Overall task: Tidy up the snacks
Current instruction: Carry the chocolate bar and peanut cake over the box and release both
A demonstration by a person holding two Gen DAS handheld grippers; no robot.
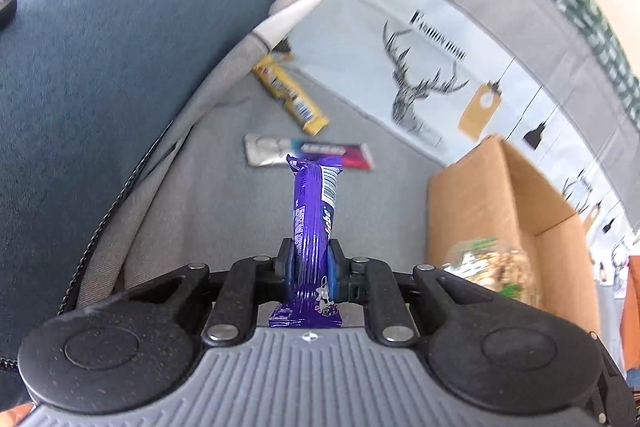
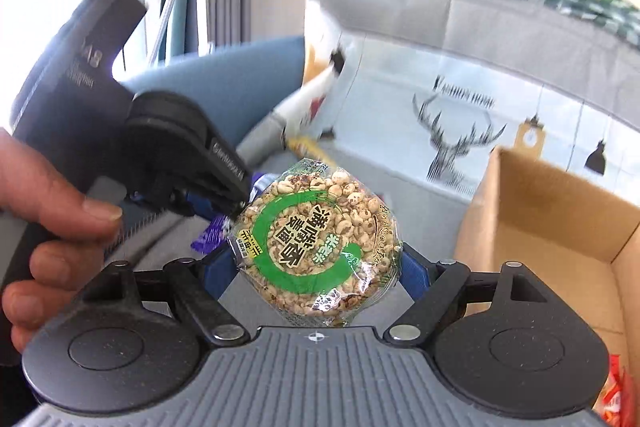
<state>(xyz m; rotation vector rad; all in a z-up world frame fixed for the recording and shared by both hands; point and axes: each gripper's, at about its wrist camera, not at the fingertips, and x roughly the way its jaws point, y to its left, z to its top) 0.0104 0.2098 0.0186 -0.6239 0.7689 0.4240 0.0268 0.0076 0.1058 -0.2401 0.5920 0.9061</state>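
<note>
Left tool (image 1: 313, 269): its blue pads are pinching a purple chocolate bar (image 1: 314, 223) near the bar's lower end, so the bar is standing upright between them, above the grey cushion (image 1: 208, 195).
Right tool (image 2: 318, 265): it is gripping a round puffed-grain cake (image 2: 316, 247) in a clear wrapper with a green ring, its jaws standing wide against the cake's sides.
Lying on the cushion: a yellow snack bar (image 1: 290, 93) and a silver-and-red snack bar (image 1: 308, 151) are resting beyond the purple bar, well apart from both tools.
Cardboard box (image 2: 560, 223): it is sitting open at the right, beside the cake; something orange-red, perhaps a packet, is showing in its near corner.
Person's hand (image 2: 52, 227): it is holding the left tool's handle, seen from the right wrist view.
Deer-print cloth (image 1: 424, 87): it is hanging behind the snacks.
</note>
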